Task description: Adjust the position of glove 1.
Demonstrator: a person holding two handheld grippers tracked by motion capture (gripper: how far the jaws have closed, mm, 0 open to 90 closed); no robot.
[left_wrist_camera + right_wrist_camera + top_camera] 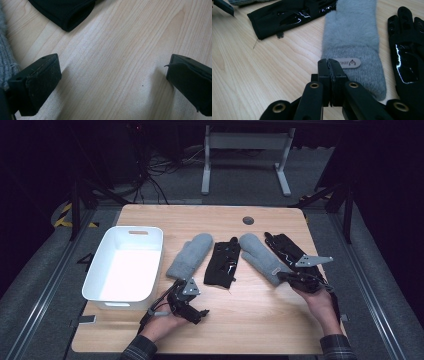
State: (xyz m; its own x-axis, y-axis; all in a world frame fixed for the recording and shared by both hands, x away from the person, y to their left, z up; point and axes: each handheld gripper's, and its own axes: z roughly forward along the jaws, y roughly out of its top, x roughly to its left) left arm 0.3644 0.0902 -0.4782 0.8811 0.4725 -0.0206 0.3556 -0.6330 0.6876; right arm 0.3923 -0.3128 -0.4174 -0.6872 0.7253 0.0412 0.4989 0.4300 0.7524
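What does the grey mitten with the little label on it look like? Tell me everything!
The grey mitten lies flat on the wooden table, between two black gloves. Its hand part looks soft and fluffy, and its cuff looks ribbed and knitted, with a small oval tan label bearing dark letters. The cuff end points toward the right claw, whose jaws are shut at the cuff's edge; I can't tell if they pinch any fabric.

Colours on the table: greys, blacks, white, pale wood.
Two grey mittens [190, 256] [260, 256], the right one fuzzy with a knit cuff and a tan label [348, 62]; two black gloves [221, 263] [285, 247] with glossy patches; white bin [97, 270]; light wood-grain tabletop [250, 320]; black left gripper [192, 312] and right gripper [282, 276]; plaid sleeves [140, 351].
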